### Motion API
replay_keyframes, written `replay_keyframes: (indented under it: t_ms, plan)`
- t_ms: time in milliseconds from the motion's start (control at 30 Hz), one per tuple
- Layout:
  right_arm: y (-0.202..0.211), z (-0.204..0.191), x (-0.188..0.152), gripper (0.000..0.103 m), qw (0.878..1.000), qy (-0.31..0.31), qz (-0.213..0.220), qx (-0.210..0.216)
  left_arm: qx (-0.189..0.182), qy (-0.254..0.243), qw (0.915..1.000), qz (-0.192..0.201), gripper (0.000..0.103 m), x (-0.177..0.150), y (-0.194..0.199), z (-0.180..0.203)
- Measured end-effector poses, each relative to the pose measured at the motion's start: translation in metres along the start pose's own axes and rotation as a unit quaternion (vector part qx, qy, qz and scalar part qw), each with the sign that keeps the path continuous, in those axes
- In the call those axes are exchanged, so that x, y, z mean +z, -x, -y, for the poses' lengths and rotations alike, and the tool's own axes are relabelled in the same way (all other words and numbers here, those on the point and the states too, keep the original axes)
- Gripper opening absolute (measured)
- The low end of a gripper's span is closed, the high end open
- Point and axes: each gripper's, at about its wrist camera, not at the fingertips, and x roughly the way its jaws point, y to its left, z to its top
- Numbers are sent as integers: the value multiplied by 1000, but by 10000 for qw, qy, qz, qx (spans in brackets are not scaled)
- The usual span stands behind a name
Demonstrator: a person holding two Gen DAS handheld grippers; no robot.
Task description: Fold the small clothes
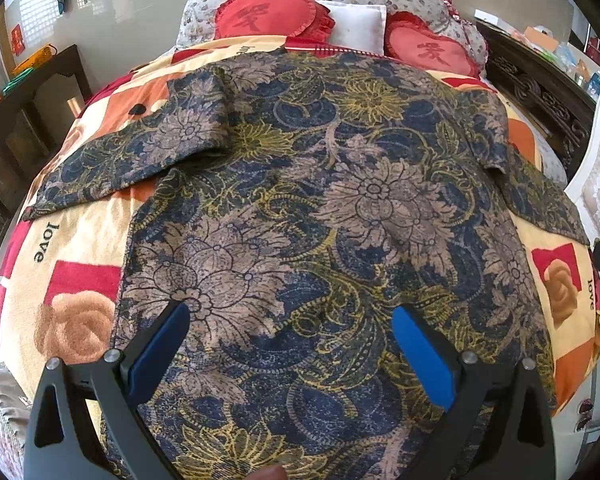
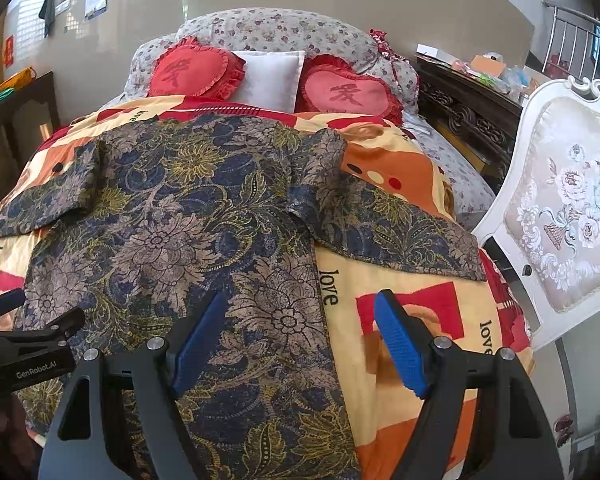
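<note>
A dark blue, gold and tan floral short-sleeved shirt [image 1: 300, 200] lies spread flat on the bed, collar end toward the pillows, both sleeves out to the sides. My left gripper [image 1: 292, 320] is open above the shirt's lower middle, holding nothing. My right gripper [image 2: 300, 320] is open above the shirt's [image 2: 172, 232] right side edge, one pad over the cloth and one over the blanket, holding nothing. The left gripper's body [image 2: 24, 344] shows at the left edge of the right wrist view.
The shirt rests on an orange, red and cream "love" blanket [image 2: 412, 280]. Two red heart cushions [image 1: 268, 14] and a white pillow [image 1: 358, 26] lie at the head. A white upholstered chair [image 2: 560, 208] stands right of the bed, dark wood furniture [image 2: 468, 112] behind it.
</note>
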Motion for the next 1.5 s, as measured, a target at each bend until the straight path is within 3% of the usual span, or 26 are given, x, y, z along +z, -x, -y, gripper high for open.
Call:
replay_keyframes:
  t_ms: [1033,1500]
  plan:
    - [-2,-5,-3,51,10000,48,-59,5,287,80,9996,-5,103,-1,-6,-14]
    - [-16,-7,3,51,9973,230,-196,-664,389,167,9991,-102,103,-10,-12,-24]
